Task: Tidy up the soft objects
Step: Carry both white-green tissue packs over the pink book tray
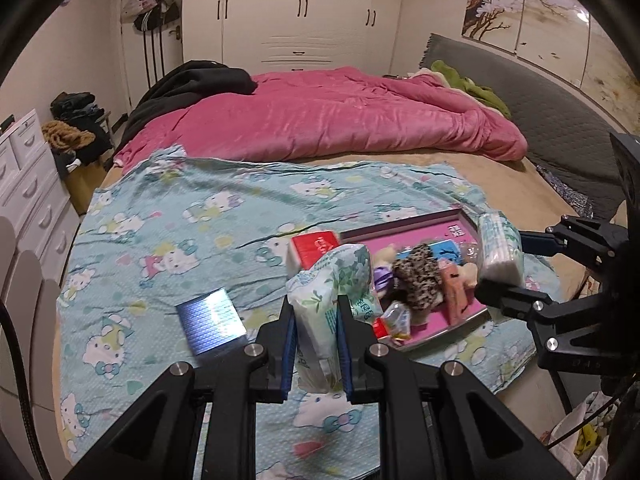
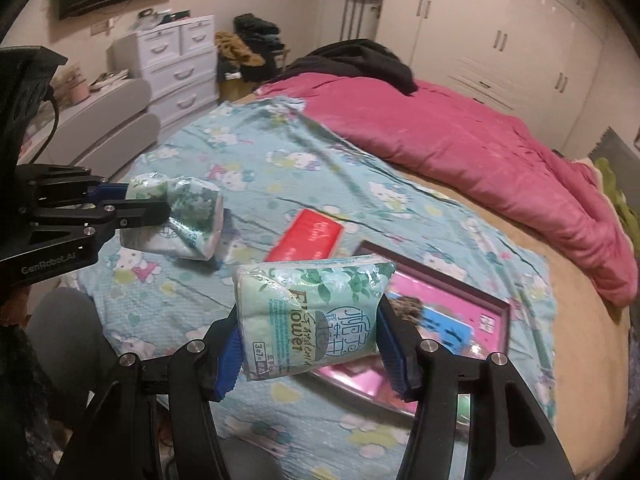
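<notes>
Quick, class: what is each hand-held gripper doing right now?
Left hand-held gripper: shut on a green tissue pack.
Right hand-held gripper: shut on another green tissue pack.

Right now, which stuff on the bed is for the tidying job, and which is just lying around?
For the job:
- tissue pack in the left gripper
- tissue pack in the right gripper
- red tissue pack
- pink tray of small soft things

Just lying around:
- pink quilt
- black coat
- white drawers

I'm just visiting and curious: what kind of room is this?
A bedroom, most likely: a bed with a rumpled pink quilt, a wall of white wardrobes, and a white chest of drawers.
</notes>
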`<move>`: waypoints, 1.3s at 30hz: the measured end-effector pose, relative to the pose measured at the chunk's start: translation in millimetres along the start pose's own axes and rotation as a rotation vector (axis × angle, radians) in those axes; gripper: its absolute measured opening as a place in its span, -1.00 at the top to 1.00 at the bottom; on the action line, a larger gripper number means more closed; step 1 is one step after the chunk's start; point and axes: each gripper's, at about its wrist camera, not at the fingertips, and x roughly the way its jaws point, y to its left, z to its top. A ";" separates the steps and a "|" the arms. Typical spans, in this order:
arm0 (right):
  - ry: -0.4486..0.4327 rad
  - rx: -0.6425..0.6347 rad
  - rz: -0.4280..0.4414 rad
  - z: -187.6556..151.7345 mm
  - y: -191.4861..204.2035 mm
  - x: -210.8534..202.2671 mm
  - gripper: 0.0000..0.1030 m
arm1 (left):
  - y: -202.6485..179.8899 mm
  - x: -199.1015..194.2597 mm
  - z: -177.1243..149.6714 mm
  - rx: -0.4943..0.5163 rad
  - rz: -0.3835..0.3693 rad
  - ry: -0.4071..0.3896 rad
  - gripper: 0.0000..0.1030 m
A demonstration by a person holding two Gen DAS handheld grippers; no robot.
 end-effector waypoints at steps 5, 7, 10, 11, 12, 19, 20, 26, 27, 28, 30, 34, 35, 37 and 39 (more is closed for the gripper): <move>-0.016 0.054 -0.013 -8.4 -19.6 -7.6 -0.16 | -17.9 7.0 4.8 0.031 -0.005 0.009 0.64; -0.020 0.070 -0.020 -11.5 -25.8 -9.5 -0.16 | -24.9 8.9 6.2 0.042 -0.011 0.010 0.64; -0.023 0.087 -0.033 -15.7 -33.0 -11.5 -0.16 | -35.6 13.0 7.9 0.058 -0.021 0.013 0.64; -0.024 0.098 -0.036 -17.7 -36.7 -12.5 -0.16 | -38.9 14.9 8.7 0.062 -0.026 0.015 0.64; -0.026 0.105 -0.039 -19.4 -40.0 -13.1 -0.17 | -42.2 16.7 9.2 0.065 -0.030 0.016 0.64; -0.033 0.157 -0.070 -32.0 -64.3 -20.2 -0.16 | -58.9 29.9 17.7 0.070 -0.072 0.033 0.64; -0.034 0.166 -0.079 -34.5 -69.3 -21.9 -0.17 | -61.1 32.1 20.1 0.068 -0.079 0.035 0.64; -0.042 0.222 -0.116 -49.7 -97.3 -30.5 -0.17 | -73.1 45.0 32.6 0.059 -0.106 0.036 0.64; -0.042 0.233 -0.124 -52.4 -102.0 -31.5 -0.17 | -75.4 48.5 33.7 0.055 -0.116 0.041 0.64; -0.042 0.240 -0.131 -54.8 -105.6 -32.3 -0.17 | -78.5 52.0 34.7 0.053 -0.124 0.045 0.64; -0.043 0.262 -0.135 -59.5 -115.2 -32.9 -0.17 | -85.0 61.2 34.6 0.054 -0.142 0.056 0.64; -0.023 0.293 -0.143 -71.3 -126.8 -27.2 -0.17 | -97.1 80.9 31.9 0.055 -0.168 0.091 0.64; -0.017 0.302 -0.144 -75.0 -129.1 -24.2 -0.17 | -100.8 88.1 30.5 0.057 -0.172 0.098 0.64; -0.005 0.311 -0.139 -80.0 -131.8 -18.0 -0.17 | -106.7 98.5 27.9 0.063 -0.168 0.114 0.64; 0.009 0.317 -0.140 -84.8 -132.7 -9.4 -0.17 | -110.1 110.9 24.6 0.062 -0.168 0.136 0.64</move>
